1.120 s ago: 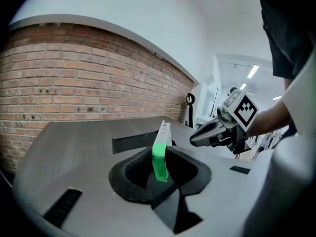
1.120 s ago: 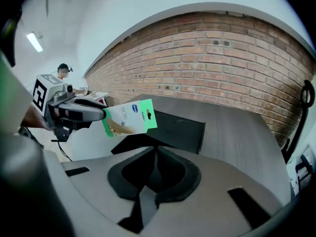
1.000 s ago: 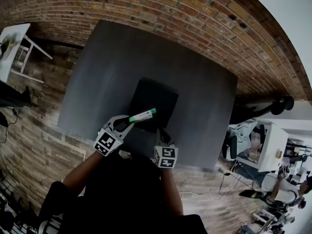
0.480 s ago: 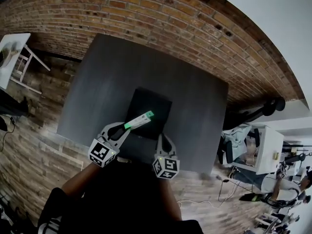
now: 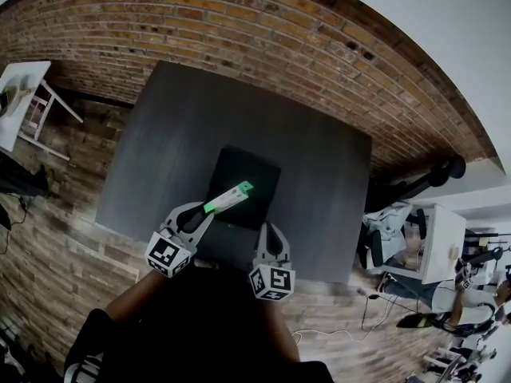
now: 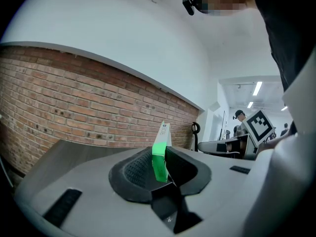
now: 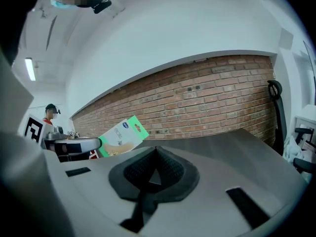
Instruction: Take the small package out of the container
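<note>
The small green and white package [image 5: 228, 198] hangs above the near part of the black container [image 5: 254, 172], which stands in the middle of the dark grey table [image 5: 176, 126]. My left gripper [image 5: 206, 211] is shut on the package's near end. In the left gripper view the package [image 6: 159, 154] stands edge-on between the pads. My right gripper [image 5: 268, 231] is shut and empty, just at the container's near edge. In the right gripper view the package [image 7: 122, 136] shows flat-on at the left, and the right gripper [image 7: 156, 150] has its jaws together.
A brick wall [image 5: 239, 22] runs behind the table. A small white table [image 5: 20, 78] stands at the far left on the wood floor. An office chair [image 5: 447, 170] and desks with equipment [image 5: 435, 242] are at the right. The person's dark sleeves fill the bottom.
The left gripper keeps its hold on the package above the container. Both grippers have drawn back a little toward the person, and the head view has shifted slightly.
</note>
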The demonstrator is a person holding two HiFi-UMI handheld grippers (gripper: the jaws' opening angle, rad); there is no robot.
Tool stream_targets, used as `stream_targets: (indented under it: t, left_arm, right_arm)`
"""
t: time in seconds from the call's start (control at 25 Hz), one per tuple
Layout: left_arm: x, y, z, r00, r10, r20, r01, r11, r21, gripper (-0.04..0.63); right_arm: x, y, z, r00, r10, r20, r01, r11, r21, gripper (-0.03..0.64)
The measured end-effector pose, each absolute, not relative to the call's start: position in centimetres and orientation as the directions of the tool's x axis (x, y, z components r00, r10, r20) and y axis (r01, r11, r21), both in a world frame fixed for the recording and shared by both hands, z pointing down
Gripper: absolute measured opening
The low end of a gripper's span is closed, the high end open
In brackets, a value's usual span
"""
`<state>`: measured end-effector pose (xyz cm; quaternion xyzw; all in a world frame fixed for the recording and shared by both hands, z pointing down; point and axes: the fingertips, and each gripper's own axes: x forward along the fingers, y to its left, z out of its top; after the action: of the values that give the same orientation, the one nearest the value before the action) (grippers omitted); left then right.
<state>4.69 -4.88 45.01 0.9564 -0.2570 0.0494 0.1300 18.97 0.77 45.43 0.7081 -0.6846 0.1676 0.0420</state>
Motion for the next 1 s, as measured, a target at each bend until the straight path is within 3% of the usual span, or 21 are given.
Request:
stream_targets:
  t: [1.0]
  left_arm:
    - [5.9, -5.9, 45.1, 0.883, -0.446, 0.145, -0.468, -0.859, 0.207, 0.107]
  right_arm:
    - [19.3, -1.0, 44.7, -0.003, -0.962, 0.274, -0.985, -0.044, -0.165, 0.023]
